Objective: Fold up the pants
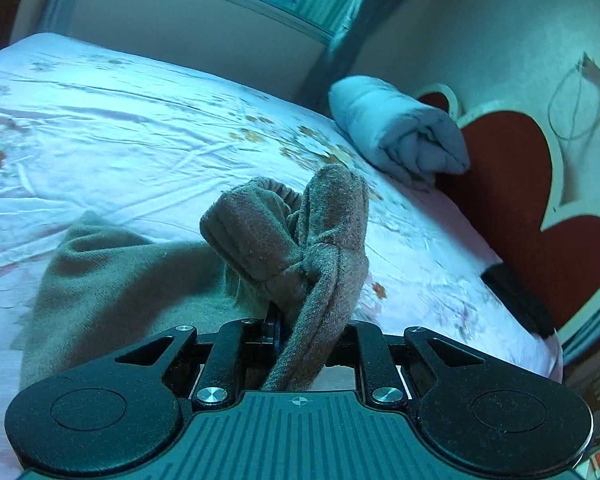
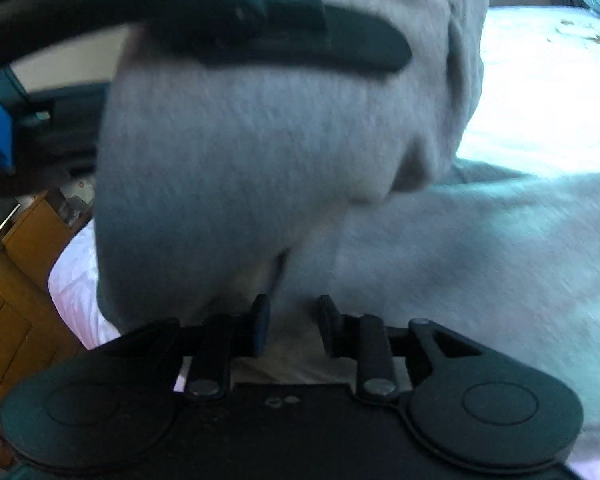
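Note:
The pants [image 1: 120, 272] are soft grey-brown cloth spread on a floral bed sheet [image 1: 140, 120]. My left gripper [image 1: 296, 312] is shut on a bunched, hemmed end of them, and the cloth rises in thick folds [image 1: 300, 232] that hide the fingertips. In the right wrist view the pants [image 2: 460, 260] fill most of the frame. A lifted fold [image 2: 240, 152] hangs from one of the left gripper's fingers [image 2: 360, 46] overhead. My right gripper [image 2: 294, 322] is open, its two pads apart, with grey cloth lying in the gap and no pad pressing on it.
A rolled pale blue blanket [image 1: 400, 132] lies at the head of the bed against a headboard with red heart shapes [image 1: 512, 168]. A black object [image 1: 520, 300] sits at the bed's right edge. A wooden cabinet [image 2: 24, 280] stands beside the bed.

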The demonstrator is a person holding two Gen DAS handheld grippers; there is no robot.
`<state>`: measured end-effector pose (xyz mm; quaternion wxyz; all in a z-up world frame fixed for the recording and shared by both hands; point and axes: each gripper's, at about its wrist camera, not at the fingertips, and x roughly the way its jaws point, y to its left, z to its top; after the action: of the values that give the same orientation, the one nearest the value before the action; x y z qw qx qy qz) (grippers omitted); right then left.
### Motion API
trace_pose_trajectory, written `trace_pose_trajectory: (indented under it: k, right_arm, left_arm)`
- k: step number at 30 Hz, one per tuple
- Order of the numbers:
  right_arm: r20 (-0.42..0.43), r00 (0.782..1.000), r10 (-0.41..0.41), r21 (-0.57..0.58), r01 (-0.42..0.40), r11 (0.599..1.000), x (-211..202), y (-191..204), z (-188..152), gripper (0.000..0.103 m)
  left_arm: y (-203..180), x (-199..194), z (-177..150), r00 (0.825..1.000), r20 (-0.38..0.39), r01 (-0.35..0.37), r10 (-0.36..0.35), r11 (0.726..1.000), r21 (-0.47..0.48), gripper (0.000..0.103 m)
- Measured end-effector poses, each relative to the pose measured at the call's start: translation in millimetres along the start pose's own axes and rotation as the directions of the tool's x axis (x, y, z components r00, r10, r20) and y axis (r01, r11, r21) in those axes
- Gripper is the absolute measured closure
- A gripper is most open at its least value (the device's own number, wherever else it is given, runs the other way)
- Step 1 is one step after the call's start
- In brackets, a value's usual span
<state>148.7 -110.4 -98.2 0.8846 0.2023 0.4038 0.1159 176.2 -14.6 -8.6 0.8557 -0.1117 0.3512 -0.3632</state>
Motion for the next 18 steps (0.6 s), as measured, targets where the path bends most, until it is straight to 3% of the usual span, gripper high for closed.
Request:
trace_pose_trajectory:
  k: [3, 7, 11, 14, 18]
  right_arm:
    - [-0.011, 1.0, 0.002, 0.015, -0.002, 1.0, -4.1, -10.5, -10.7, 0.087]
    - [0.058, 0.998, -0.015, 0.062, 0.011, 0.998, -36.8, -28.5, -14.5, 0.085]
    - [0.085, 0.991, -0.103, 0.146, 0.09, 0.985, -70.4, -64.9, -28.9, 0.085]
    - [0.092, 0.991, -0.101, 0.241, 0.077, 0.968, -86.7, -90.7, -37.8, 0.088]
    - [0.091, 0.984, -0.151, 0.254, 0.123, 0.959, -116.4, -106.8, -41.7, 0.084]
  left_arm:
    - [-15.9, 9.1, -5.2, 0.999, -0.029, 0.022, -0.021, 0.999, 0.026, 0.086]
    - [-41.8, 25.5, -16.3, 0.997, -0.068, 0.032, -0.027, 0.996, 0.08, 0.086]
    - [-61.0, 46.3, -34.3, 0.994, -0.106, -0.012, 0.031, 0.985, 0.171, 0.086]
    - [-76.1, 56.9, -54.1, 0.984, -0.154, -0.041, 0.089, 0.957, 0.287, 0.085]
    - [-84.4, 55.7, -54.7, 0.981, -0.155, -0.068, 0.12, 0.949, 0.307, 0.083]
